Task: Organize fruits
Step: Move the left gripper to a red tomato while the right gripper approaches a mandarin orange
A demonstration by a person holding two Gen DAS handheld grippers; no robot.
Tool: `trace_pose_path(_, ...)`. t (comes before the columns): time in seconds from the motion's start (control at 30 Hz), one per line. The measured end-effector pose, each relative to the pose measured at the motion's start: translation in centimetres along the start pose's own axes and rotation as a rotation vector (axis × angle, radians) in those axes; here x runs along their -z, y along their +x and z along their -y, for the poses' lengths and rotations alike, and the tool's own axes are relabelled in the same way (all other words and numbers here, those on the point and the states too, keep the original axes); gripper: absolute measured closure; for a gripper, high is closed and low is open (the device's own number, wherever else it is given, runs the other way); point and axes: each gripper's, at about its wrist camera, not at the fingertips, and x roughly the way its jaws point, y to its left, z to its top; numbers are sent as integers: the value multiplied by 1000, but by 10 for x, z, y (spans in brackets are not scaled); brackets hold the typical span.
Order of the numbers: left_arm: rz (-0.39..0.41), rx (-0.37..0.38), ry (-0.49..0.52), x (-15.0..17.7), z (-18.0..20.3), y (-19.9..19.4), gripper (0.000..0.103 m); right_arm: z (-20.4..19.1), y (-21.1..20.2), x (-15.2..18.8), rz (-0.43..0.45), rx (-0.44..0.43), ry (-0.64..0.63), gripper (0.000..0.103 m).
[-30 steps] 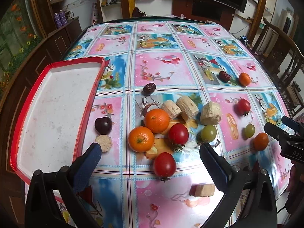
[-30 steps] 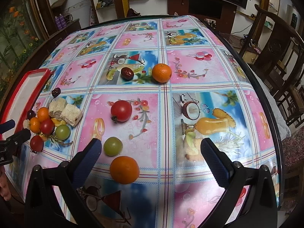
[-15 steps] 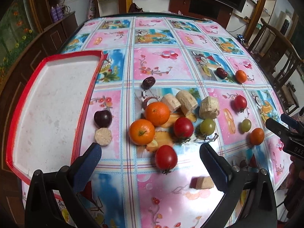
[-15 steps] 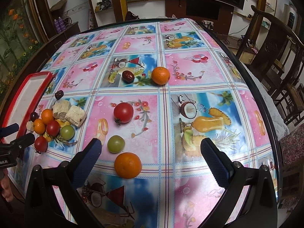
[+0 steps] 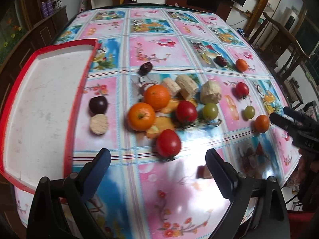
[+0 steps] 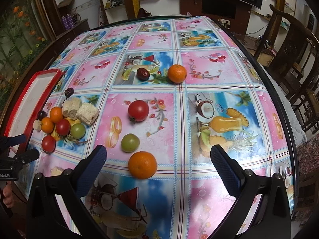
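A cluster of fruit lies mid-table: two oranges, red tomatoes, a green fruit and beige chunks. My left gripper hovers over the near tomato, which lies just ahead between its fingertips. Its jaws are closing, and the pads touch nothing. My right gripper stands open over another orange, with a green fruit and a tomato beyond it. The white tray with a red rim is at the left.
A dark plum and a beige slice lie beside the tray rim. Dates and an orange lie farther back. A small brown block is near the left gripper's right finger. Wooden chairs stand right of the table.
The left view has tilted, so the fruit cluster sits higher in its frame, and the left jaws have narrowed slightly. The right view is almost unchanged.
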Motion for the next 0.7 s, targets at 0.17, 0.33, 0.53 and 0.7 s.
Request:
trace_pose_path(0.17, 10, 22, -3, 1, 1, 4, 10, -7, 4, 4, -34, -14, -48, 7)
trace_pose_path(0.33, 0, 16, -24, 0, -1, 13, 20, -11, 15, 9, -82, -30, -66, 19)
trace_pose_path(0.53, -11, -19, -16, -2, 1, 21, 37, -10, 22, 12, -116, -16, -66, 30)
trace_pose_path(0.7, -33, -29, 14, -1, 6, 30, 41, -9, 27, 13, -131, -7, -61, 39)
